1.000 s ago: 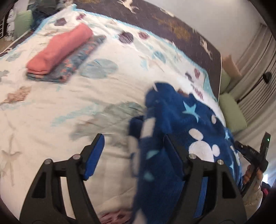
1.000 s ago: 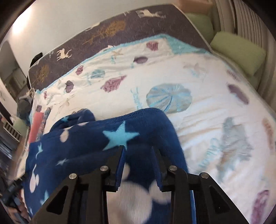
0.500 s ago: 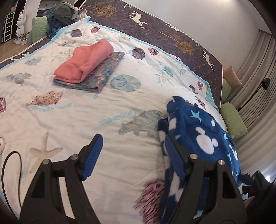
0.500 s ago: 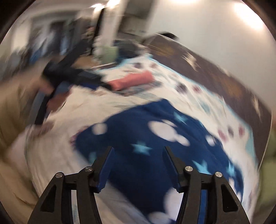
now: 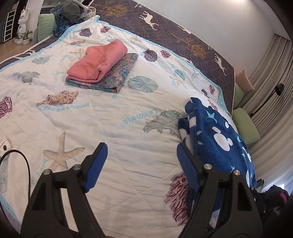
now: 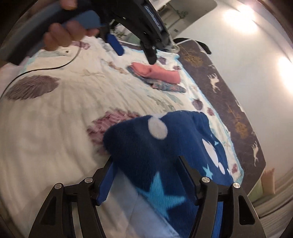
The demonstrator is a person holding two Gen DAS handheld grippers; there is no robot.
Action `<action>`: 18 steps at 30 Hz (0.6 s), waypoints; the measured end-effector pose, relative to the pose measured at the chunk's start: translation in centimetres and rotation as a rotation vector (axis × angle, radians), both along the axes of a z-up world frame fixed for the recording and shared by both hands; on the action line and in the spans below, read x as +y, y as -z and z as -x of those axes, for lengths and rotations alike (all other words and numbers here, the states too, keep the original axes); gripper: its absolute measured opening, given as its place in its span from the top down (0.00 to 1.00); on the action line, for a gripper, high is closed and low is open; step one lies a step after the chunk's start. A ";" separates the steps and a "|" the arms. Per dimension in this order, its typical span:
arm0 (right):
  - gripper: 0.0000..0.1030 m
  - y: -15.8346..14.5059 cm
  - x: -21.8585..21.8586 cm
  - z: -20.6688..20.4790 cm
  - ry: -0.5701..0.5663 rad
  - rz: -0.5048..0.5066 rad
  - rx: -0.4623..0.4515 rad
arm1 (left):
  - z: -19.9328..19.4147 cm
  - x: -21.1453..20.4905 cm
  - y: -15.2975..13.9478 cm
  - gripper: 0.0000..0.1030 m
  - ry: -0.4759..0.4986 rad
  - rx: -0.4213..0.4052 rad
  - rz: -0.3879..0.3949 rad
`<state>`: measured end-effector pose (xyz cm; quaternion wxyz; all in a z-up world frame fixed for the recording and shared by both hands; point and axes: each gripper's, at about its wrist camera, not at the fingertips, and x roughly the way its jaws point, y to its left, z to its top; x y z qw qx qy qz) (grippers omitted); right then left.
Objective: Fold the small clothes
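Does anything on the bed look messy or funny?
Yes. The blue starry fleece lies rumpled by the bed's edge, unfolded, while the pink garment sits neatly folded atop the floral garment. A black cable trails across the quilt.

A bedroom in a home. A wide bed fills the scene, covered by a white quilt [image 5: 109,117] printed with seashells and starfish, over a dark bedspread [image 5: 164,23] patterned with deer and trees. Green pillows [image 5: 245,126] lie at the right edge beside pleated curtains [image 5: 271,60] and a black floor lamp [image 5: 279,87]. At the far left, a heap of clothes [image 5: 71,12] sits by a wooden floor [image 5: 11,49].
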<state>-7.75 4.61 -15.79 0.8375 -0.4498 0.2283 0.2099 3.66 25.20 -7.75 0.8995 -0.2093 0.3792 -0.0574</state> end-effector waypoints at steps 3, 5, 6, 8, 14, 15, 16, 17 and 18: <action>0.78 -1.1 -0.2 -1.4 0.052 -0.113 0.092 | -0.5 0.2 0.1 0.24 0.014 0.002 0.027; 0.84 -2.6 -1.4 -2.2 0.092 -0.246 0.177 | -1.1 0.2 0.3 0.24 0.035 0.009 0.059; 0.85 -3.4 -2.2 -2.7 0.109 -0.310 0.222 | -1.8 -0.1 0.4 0.24 0.059 0.016 0.088; 0.85 -4.9 -4.4 -4.0 0.153 -0.476 0.342 | -2.9 -0.9 0.6 0.24 0.098 0.029 0.132; 0.86 -6.3 -7.0 -5.5 0.210 -0.677 0.467 | -8.2 -5.5 1.9 0.20 0.251 0.125 0.333; 0.86 -6.3 -7.0 -5.4 0.213 -0.684 0.467 | -9.3 -6.5 2.5 0.20 0.254 0.160 0.368; 0.86 -6.3 -7.0 -5.4 0.215 -0.688 0.468 | -9.9 -7.0 2.9 0.20 0.256 0.182 0.386; 0.86 -6.2 -6.9 -5.6 0.218 -0.695 0.471 | -10.4 -7.6 3.2 0.20 0.260 0.206 0.404; 0.86 -6.2 -7.0 -5.6 0.219 -0.701 0.475 | -11.0 -8.1 3.6 0.20 0.263 0.225 0.421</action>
